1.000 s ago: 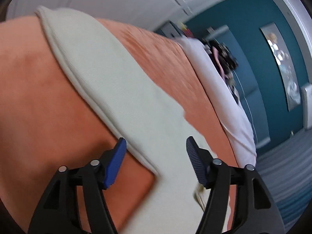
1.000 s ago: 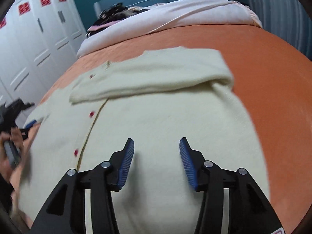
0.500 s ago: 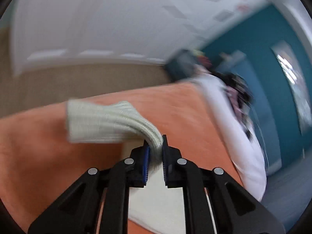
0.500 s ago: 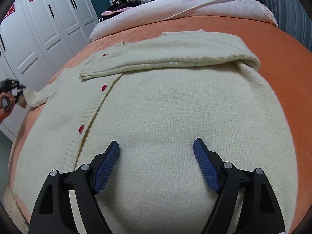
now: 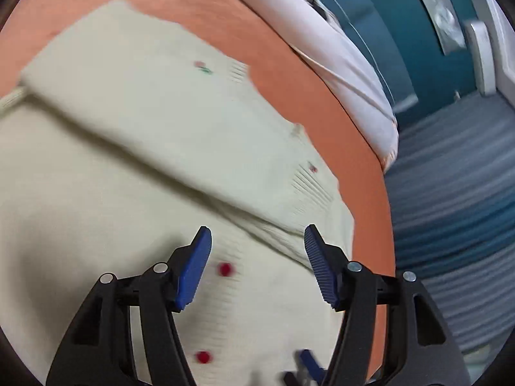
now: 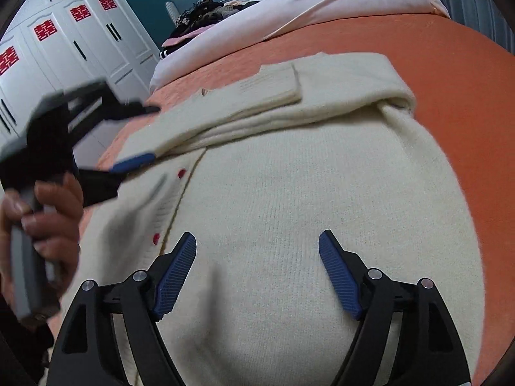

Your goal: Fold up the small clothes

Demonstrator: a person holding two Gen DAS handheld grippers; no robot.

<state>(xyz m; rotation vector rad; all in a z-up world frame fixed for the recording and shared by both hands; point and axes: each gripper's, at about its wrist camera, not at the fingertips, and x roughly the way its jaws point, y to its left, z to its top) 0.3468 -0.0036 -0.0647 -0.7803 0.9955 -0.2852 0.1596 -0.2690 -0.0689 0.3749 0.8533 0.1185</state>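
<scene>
1. An orange bedspread [image 6: 450, 74] covers the bed, and a pale pink quilt [image 6: 322, 3] lies bunched along its far edge.
2. A cream knitted cardigan [image 6: 289, 209] lies spread flat on the bedspread, button side up, filling most of both views.
3. Both sleeves [image 6: 267, 93] are folded across the upper part of the cardigan, one lying on top of the other; the upper one ends in a ribbed cuff.
4. The right gripper [image 6: 257, 270] hangs over the lower body of the cardigan with its blue pads wide apart and nothing between them.
5. The left gripper [image 5: 257, 263] hangs over the button band just below the folded sleeve; its jaws have just been opening and stand apart, holding nothing.
6. A hand [image 6: 48, 222] grips that left tool's handle at the left edge of the right wrist view.
7. Small red buttons [image 5: 225, 269] run down the cardigan's front; one sits directly below the left gripper's gap.
</scene>
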